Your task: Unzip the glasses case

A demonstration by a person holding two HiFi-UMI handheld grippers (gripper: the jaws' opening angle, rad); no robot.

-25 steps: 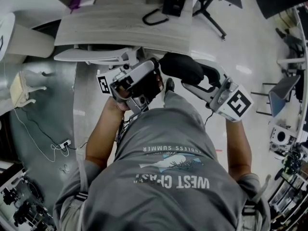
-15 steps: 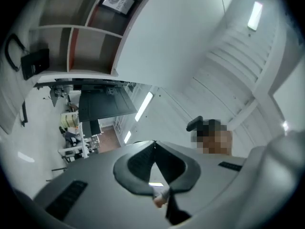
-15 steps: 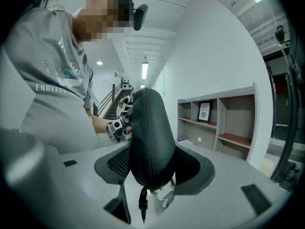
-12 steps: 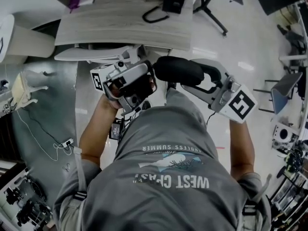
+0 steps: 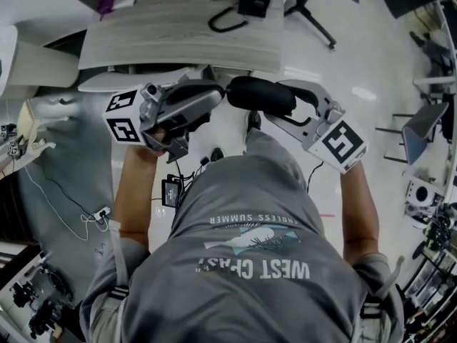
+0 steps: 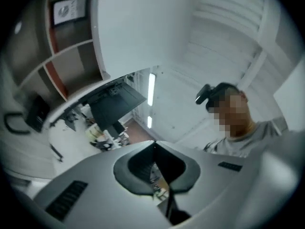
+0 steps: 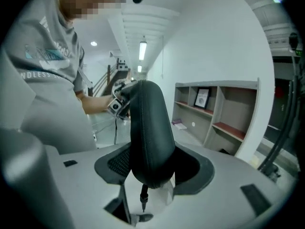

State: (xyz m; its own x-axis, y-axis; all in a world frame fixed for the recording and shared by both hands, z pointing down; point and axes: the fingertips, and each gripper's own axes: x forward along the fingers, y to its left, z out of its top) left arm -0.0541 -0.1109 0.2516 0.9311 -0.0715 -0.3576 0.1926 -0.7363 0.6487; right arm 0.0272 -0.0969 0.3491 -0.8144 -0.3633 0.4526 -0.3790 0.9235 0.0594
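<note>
A black glasses case (image 5: 260,95) is clamped between the jaws of my right gripper (image 5: 277,106), in front of the person's chest. In the right gripper view the case (image 7: 148,132) stands up between the pads, and its small zipper pull (image 7: 142,198) dangles at the near end. My left gripper (image 5: 217,93) is shut, its tips close beside the case's left end; whether they touch it I cannot tell. In the left gripper view its pads (image 6: 143,163) meet, and I see nothing between them. Past the case, the right gripper view shows the left gripper (image 7: 119,103) with the hand holding it.
A pale wooden desk (image 5: 178,41) lies ahead, carrying a black device (image 5: 253,2) and a purple item (image 5: 111,2). A white curved panel (image 5: 132,81) sits under its edge. Cables (image 5: 78,220) trail on the floor at the left. Open shelves (image 7: 224,113) stand behind the case.
The left gripper has rolled over and swung left, its marker cube now at the far left. The right gripper has kept hold of the case and shifted slightly up the picture.
</note>
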